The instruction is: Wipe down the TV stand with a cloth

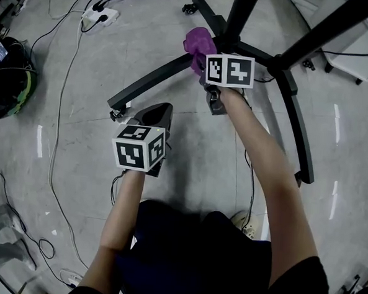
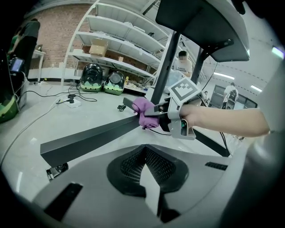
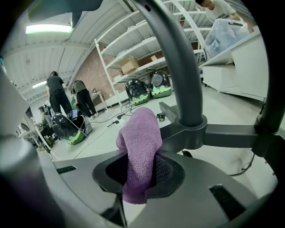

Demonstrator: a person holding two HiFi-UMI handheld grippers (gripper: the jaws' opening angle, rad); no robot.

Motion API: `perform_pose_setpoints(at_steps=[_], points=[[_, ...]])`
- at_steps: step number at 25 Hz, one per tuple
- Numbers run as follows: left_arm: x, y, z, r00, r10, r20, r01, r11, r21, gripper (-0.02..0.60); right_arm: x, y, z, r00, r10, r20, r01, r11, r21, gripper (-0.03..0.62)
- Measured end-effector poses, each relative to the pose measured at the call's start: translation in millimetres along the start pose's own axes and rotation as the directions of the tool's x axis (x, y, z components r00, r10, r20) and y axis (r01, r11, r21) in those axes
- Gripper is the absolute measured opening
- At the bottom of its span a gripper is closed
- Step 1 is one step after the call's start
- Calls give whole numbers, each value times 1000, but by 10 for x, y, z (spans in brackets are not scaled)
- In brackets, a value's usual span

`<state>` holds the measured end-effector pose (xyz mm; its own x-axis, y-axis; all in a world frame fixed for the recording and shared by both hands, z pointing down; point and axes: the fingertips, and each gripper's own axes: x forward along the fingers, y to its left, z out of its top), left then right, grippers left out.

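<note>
1. At the far left of the head view, a white power strip (image 1: pixel 100 15) and thin black cables (image 1: pixel 59 104) lie on the grey floor (image 1: pixel 189 168). A dark rounded bag with green trim (image 1: pixel 10 86) sits at the edge.
2. The left gripper (image 1: pixel 158 110) (image 2: pixel 144 149) is held low in the person's left hand, close to the outer end of one leg of the TV stand. Its own view shows its two dark ribbed pads drawn together at the tips with nothing between them. It is not touching the stand.
3. That black leg (image 1: pixel 154 79) (image 2: pixel 89 138) is flat-topped and runs from a small caster (image 1: pixel 117 113) up and right toward the stand's central hub (image 3: pixel 191 129).
4. A purple cloth (image 1: pixel 198 43) (image 2: pixel 143 111) (image 3: pixel 140 138) rests on the top of this leg, just short of the hub.
5. The right gripper (image 1: pixel 201 66) (image 2: pixel 155 116) (image 3: pixel 139 156) has its jaws clamped on the cloth. The folded fabric stands up out of the jaws and hangs a little below them. The person's right arm is stretched forward.
6. A thick dark pole (image 3: pixel 173 58) rises from the hub.
7. To the right, another black leg (image 1: pixel 297 125) curves across the floor toward the person.
</note>
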<state>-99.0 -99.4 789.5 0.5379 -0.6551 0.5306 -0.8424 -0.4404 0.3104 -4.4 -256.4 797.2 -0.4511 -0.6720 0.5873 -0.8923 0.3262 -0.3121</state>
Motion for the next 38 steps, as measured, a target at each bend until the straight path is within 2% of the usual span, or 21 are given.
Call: perform_pose_setpoints(at_steps=[4, 11, 28, 38], points=[[47, -106, 41, 1000, -22, 1, 22, 1000, 20, 6, -50, -196, 82, 999, -49, 22, 48, 998, 35, 89], [93, -219, 59, 999, -35, -3, 35, 999, 32, 6, -92, -454, 157, 995, -91, 44, 86, 991, 103, 89], [318, -571, 29, 996, -80, -41, 84, 992, 96, 6, -343, -976, 18, 988, -153, 38, 146, 978, 146, 89], [397, -711, -43, 993, -92, -68, 99, 989, 112, 7, -512, -1355, 27, 977, -198, 78, 168, 944, 285, 89]])
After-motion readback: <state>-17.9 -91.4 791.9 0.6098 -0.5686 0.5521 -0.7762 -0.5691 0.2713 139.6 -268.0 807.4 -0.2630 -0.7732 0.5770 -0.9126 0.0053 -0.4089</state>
